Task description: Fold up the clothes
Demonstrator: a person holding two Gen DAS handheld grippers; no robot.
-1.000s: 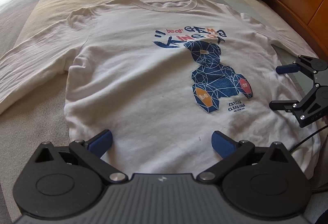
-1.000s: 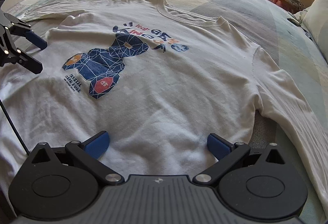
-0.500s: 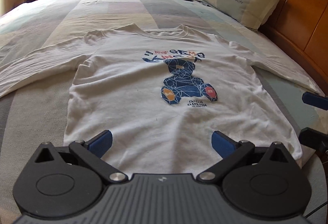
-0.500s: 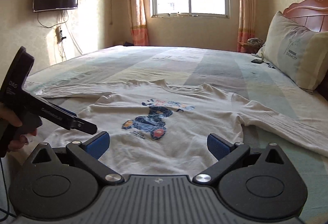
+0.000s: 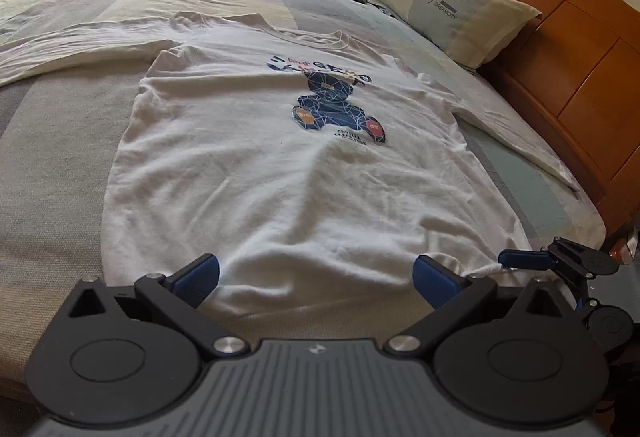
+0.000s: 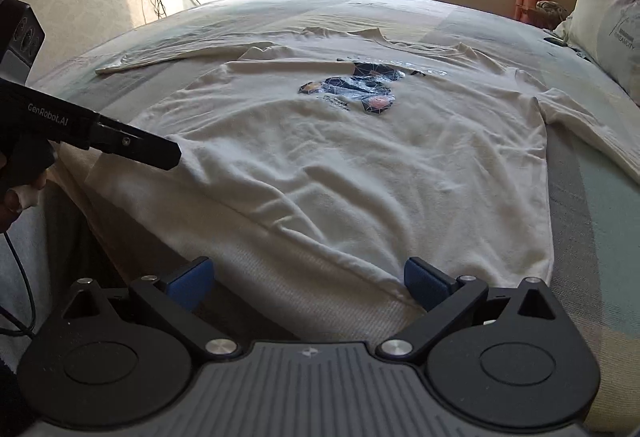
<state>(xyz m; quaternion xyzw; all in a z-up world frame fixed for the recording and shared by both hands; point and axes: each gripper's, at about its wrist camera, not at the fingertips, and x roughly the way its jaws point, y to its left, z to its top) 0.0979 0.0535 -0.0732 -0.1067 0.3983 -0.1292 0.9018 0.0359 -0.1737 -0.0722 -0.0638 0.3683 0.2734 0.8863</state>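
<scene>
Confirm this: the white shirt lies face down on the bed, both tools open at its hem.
Not face down. The left wrist view shows the white shirt face up, bear print visible. Left tool and right tool are open at the hem.

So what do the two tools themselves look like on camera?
Both are matte black. The left tool has two blue-padded fingers on black linkage arms with silver pivot screws, two round discs, and a ribbed grey housing with a small logo. The right tool matches. Seen from the right wrist, the left tool's black body reads "GenRobot.AI" in pale lettering, with a black cable below it.
</scene>
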